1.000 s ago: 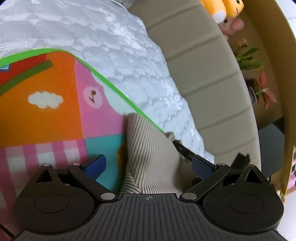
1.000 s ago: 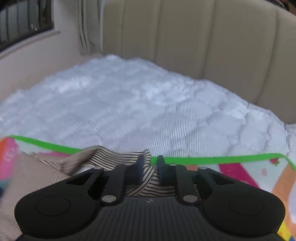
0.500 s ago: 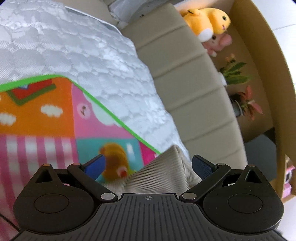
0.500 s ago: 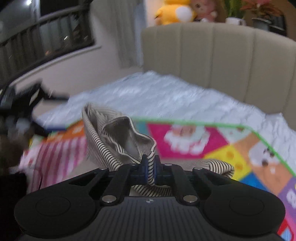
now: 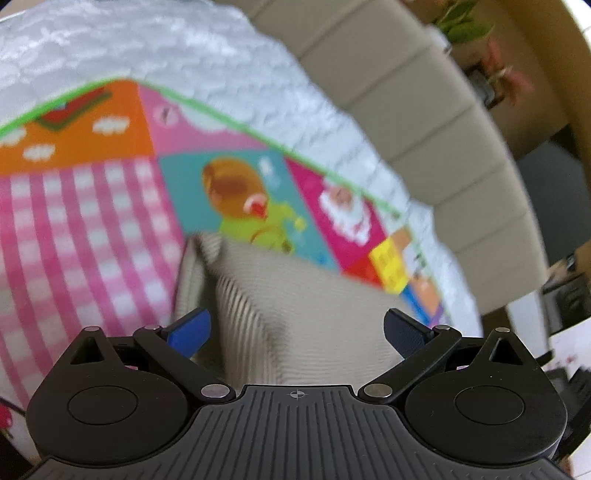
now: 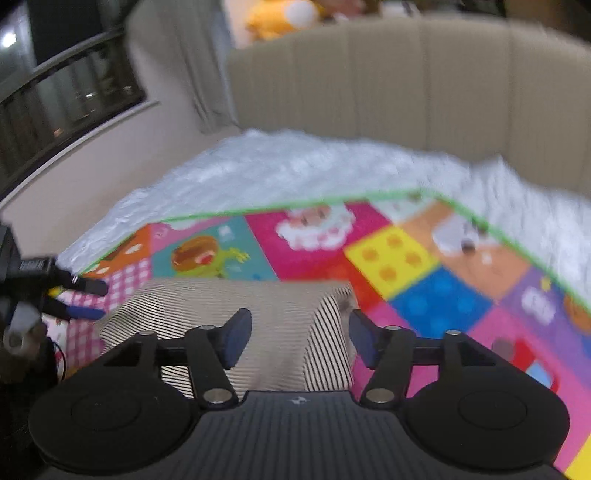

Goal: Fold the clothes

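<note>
A beige, thin-striped garment (image 6: 240, 306) lies folded into a flat block on the colourful play mat (image 6: 406, 258). My right gripper (image 6: 300, 341) hovers over its near right part. Its jaws are opening; the cloth lies below the gap and the pads do not touch it. In the left wrist view the same garment (image 5: 295, 295) lies under my left gripper (image 5: 297, 330), whose blue pads (image 5: 190, 328) stand wide apart and open with no grip. The left gripper (image 6: 86, 300) also shows at the garment's left edge in the right wrist view.
The mat lies on a white quilted bedspread (image 6: 295, 166). A beige padded headboard (image 6: 406, 81) runs behind it, with plush toys (image 6: 280, 18) on top. Potted plants (image 5: 491, 74) stand beyond the headboard. A dark window with a railing (image 6: 66, 96) is at the left.
The right gripper swung the striped cloth over and let it go, so the cloth now lies folded flat. The left gripper stayed open and drew back and up, showing more mat.
</note>
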Motion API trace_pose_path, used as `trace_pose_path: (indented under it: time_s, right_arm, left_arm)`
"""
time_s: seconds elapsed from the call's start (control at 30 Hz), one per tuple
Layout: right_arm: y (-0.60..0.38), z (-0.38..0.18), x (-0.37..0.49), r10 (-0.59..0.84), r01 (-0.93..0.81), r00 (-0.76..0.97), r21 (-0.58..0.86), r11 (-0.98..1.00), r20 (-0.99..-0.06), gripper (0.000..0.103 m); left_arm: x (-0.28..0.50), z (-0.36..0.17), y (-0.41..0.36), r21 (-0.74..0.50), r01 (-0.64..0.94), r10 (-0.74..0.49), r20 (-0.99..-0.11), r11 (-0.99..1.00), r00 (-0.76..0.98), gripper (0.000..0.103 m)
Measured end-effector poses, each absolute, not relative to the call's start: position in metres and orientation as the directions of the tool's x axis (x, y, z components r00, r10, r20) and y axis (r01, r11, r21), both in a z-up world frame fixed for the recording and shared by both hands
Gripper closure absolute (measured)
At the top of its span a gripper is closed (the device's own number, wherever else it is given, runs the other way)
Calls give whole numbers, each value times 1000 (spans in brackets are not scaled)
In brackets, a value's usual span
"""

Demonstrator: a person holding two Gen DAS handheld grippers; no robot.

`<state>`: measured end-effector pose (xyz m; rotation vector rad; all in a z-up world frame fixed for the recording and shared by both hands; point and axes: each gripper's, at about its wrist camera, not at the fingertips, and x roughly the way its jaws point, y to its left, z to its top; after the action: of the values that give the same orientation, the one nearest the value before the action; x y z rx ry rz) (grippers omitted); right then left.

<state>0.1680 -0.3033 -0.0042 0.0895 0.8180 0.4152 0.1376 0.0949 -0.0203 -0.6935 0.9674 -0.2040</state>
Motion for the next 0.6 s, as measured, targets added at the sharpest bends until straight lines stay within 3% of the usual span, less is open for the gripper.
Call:
trace_pose_path:
  time_s: [0.1,0.23,0.3,0.33,0.37,0.4,0.43,0.47,0.5,0.6]
  right_arm:
    - [-294,-32,188,388,-312,553,249,917,-737,41]
    - [-260,-75,212,331,-357,500,158,921,-800,34]
    - [-251,-73,209,320,-391,511,115,913,-798,62]
    - [-247,-69,206,318,-408,519,97,908,-793,69]
    - [-244,-66,203,317,-425,527,78,902,-788,87]
    - [-240,-62,201,315,-441,535,59,895,-784,88]
    - [-237,-59,198,314,-457,543,40,888,-778,88]
    - [-237,-51,194,323,-468,544,39,883,-774,89]
    - [-240,-41,188,340,-476,540,54,878,-770,89]
    - [-249,-19,170,386,-489,511,110,865,-768,89]
  left_arm:
    - [138,-39,91,-621,-166,-458,-708,766,538,1]
    - [143,-60,82,-607,-167,-466,-733,777,496,1]
    - [147,-68,78,-595,-174,-460,-747,785,480,2]
    - [149,-72,76,-585,-180,-452,-756,791,472,4]
    - [151,-74,75,-573,-182,-441,-765,799,469,11]
    - [152,-73,74,-563,-174,-435,-769,808,467,30]
    - [152,-72,73,-562,-157,-442,-767,812,465,42]
    - [152,-70,72,-561,-139,-448,-765,816,462,66]
    - [152,-67,72,-563,-123,-455,-761,817,463,75]
    - [147,-46,75,-582,-81,-478,-731,809,486,79]
